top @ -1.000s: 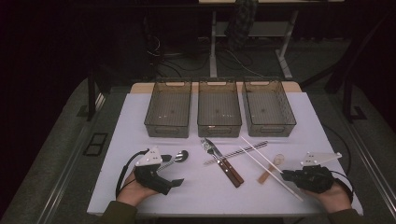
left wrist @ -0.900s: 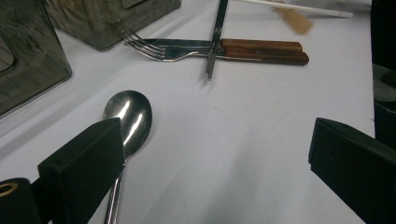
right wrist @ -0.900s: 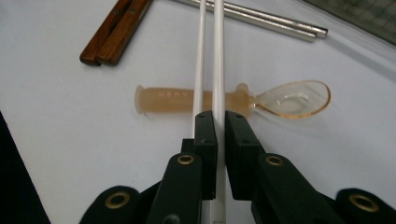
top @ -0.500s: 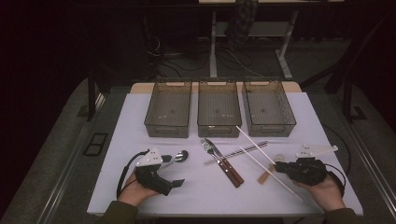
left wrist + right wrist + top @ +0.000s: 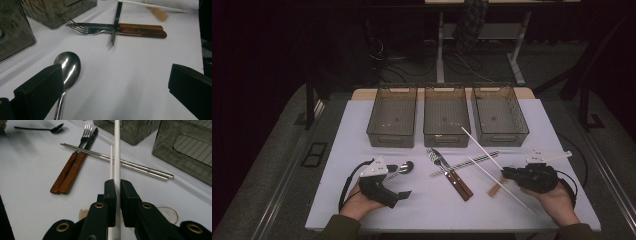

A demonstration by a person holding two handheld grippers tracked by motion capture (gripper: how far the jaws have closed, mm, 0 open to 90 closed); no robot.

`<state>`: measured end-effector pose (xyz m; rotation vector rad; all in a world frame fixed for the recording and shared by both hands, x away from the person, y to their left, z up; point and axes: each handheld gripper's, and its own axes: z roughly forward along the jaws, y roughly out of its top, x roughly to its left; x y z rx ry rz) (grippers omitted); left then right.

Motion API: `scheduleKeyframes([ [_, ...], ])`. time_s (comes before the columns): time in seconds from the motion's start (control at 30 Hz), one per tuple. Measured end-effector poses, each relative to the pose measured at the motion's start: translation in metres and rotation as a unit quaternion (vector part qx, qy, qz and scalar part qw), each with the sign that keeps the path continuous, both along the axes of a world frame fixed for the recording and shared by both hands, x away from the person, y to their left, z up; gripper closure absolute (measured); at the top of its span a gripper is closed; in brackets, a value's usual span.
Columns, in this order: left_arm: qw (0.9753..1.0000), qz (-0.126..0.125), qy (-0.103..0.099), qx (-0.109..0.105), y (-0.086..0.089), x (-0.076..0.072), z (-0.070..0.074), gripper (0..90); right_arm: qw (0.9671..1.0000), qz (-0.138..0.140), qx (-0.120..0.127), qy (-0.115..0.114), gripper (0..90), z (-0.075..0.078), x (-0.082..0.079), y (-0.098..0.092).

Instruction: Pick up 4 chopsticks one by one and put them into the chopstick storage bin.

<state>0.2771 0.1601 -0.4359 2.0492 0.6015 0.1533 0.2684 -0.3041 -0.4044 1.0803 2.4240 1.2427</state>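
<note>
We take the wooden-handled fork (image 5: 447,172) at the middle of the white table (image 5: 362,130) as our landmark.

Nearest us, to the fork's right, we see the right gripper (image 5: 117,186) clenched on 1 white chopstick (image 5: 117,150); its jaws press against the stick on both sides. In the high view that chopstick (image 5: 482,146) slants up and away from the right gripper (image 5: 507,174), its far tip reaching toward the bins beyond the fork. A 2nd white chopstick (image 5: 502,186) lies flat on the table, right of the fork and passing beside that gripper. A small tan wooden piece (image 5: 496,189) rests on the table under the gripper's nose.

To the fork's left, the left gripper (image 5: 399,196) sits released, its 2 jaws spread wide with bare table between them. Just past its left jaw lies a metal spoon (image 5: 67,67), bowl toward the fork.

Touching the fork along its length is a wooden-handled knife (image 5: 457,181). A pair of metal chopsticks (image 5: 120,163) lies across both.

Beyond the fork stand 3 smoky clear bins in a row: left bin (image 5: 377,130), middle bin (image 5: 446,139), right bin (image 5: 517,131).
</note>
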Motion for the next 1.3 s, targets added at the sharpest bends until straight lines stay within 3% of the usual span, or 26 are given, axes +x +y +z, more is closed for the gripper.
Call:
scheduleKeyframes([
  [0.27,0.9999,0.0,-0.003,0.013,0.001,0.005,-0.004,0.0,0.9999,0.0,0.014,-0.006,83.9,0.006,0.008,0.009],
  [1.3,1.0,-0.003,0.006,-0.004,0.002,0.002,-0.003,0.0,0.999,0.01,0.037,-0.024,83.8,0.025,0.037,0.06],
])
